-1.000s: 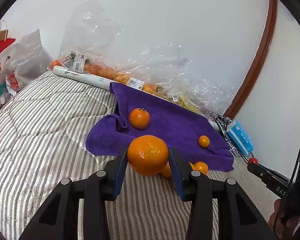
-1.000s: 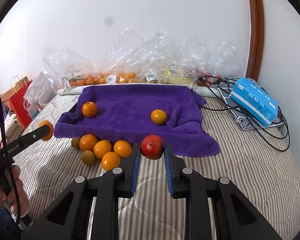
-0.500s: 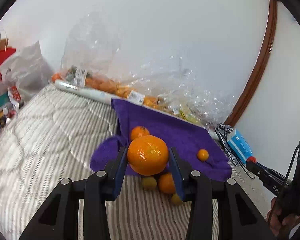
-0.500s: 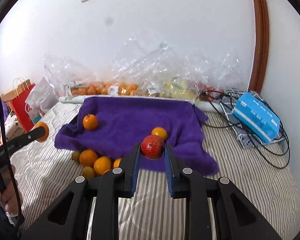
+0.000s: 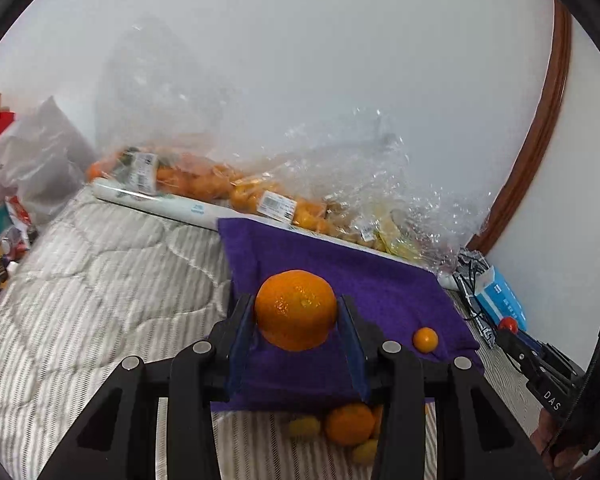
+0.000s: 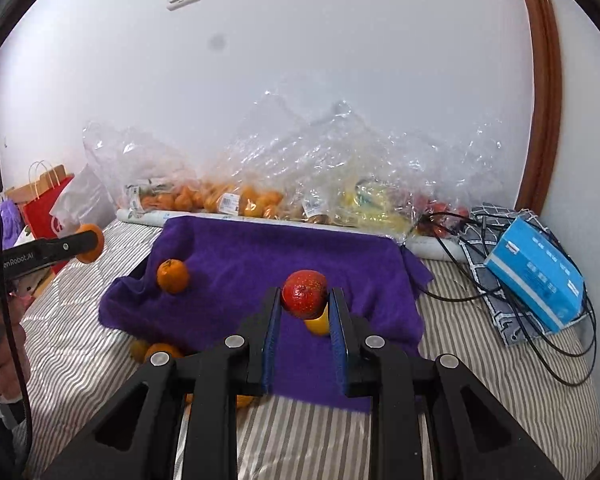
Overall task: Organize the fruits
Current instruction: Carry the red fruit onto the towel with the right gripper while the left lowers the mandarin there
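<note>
A large orange [image 5: 296, 310] sits clamped between the blue pads of the left gripper [image 5: 297, 322], held in the air above the purple towel [image 5: 380, 280]. The right gripper [image 6: 305, 304] is closed tight on a small red fruit [image 6: 305, 294], also above the towel. A mandarin [image 6: 173, 276] and a small yellow-orange fruit [image 5: 425, 339] lie on the towel; more fruit [image 5: 348, 424] huddles at its near edge on the striped bed [image 5: 100, 280]. Clear bags of fruit [image 6: 260, 196] line the wall.
</note>
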Available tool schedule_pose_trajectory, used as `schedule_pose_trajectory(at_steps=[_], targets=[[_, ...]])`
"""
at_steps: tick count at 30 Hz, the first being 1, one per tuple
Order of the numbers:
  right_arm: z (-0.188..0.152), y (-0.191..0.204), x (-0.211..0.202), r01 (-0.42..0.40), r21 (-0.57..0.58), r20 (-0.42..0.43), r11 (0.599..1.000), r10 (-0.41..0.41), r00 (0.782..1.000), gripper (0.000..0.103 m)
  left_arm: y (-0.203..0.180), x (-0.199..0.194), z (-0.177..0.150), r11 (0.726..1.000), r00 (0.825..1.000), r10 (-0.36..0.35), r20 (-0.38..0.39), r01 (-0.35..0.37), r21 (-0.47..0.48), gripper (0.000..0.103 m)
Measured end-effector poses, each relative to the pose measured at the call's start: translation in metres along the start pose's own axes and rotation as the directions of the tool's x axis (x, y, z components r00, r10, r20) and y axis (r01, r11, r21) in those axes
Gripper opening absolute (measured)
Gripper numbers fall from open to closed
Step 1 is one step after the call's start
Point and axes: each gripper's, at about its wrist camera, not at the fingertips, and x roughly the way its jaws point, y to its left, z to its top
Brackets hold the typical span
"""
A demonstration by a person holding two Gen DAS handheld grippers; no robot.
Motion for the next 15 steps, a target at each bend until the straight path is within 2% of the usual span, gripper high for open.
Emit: schedule_pose_trajectory(at_steps=[7, 11, 15], targets=[[-0.008, -0.016, 0.036, 0.015, 0.009, -0.045, 1.0, -0.015, 0.999, 0.024, -0.017, 0.046, -0.013, 0.999, 0.999, 0.005, -0.052, -0.003, 0.045, 0.04], [-0.017, -0.028, 0.055, 0.013, 0.051, -0.088, 0.999, -0.009, 0.996, 0.024, -0.014, 0.057, -0.024, 0.996, 0.996, 0.053, -0.068, -0.048, 0.077, 0.04], [-0.021, -0.031, 0.06, 0.028, 0.036, -0.102, 0.999, -0.024, 0.995, 0.024, -0.011, 0.064, -0.027, 0.995, 0.994, 0.061, -0.091, -0.054, 0.08, 0.04]])
